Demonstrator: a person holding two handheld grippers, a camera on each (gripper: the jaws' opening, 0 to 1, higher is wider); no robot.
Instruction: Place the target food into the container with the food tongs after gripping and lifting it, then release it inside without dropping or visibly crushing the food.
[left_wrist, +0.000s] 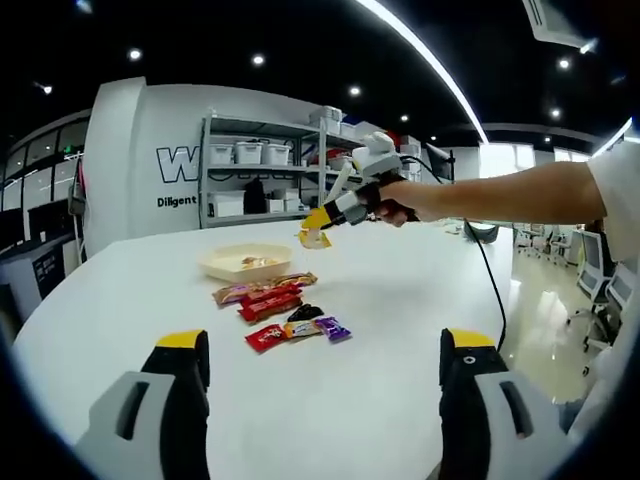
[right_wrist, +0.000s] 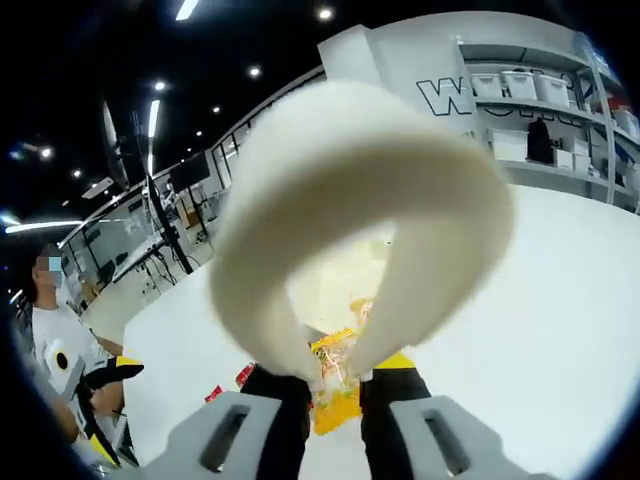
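Left gripper view, left gripper (left_wrist: 325, 375) wide apart, right gripper (left_wrist: 330, 212) clamping tongs (left_wrist: 341, 183), yellow packet (left_wrist: 314, 238) above table (left_wrist: 420, 300).

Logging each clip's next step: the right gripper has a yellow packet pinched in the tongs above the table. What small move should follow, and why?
Probably carry it left and down over the container. The right gripper squeezes the tongs on the yellow packet, which hangs in the air to the container's right, so releasing now would drop it on the table.

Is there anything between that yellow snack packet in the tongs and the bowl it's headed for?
Nothing visible: the yellow snack packet hangs in the cream tongs in open air beside the shallow cream bowl.
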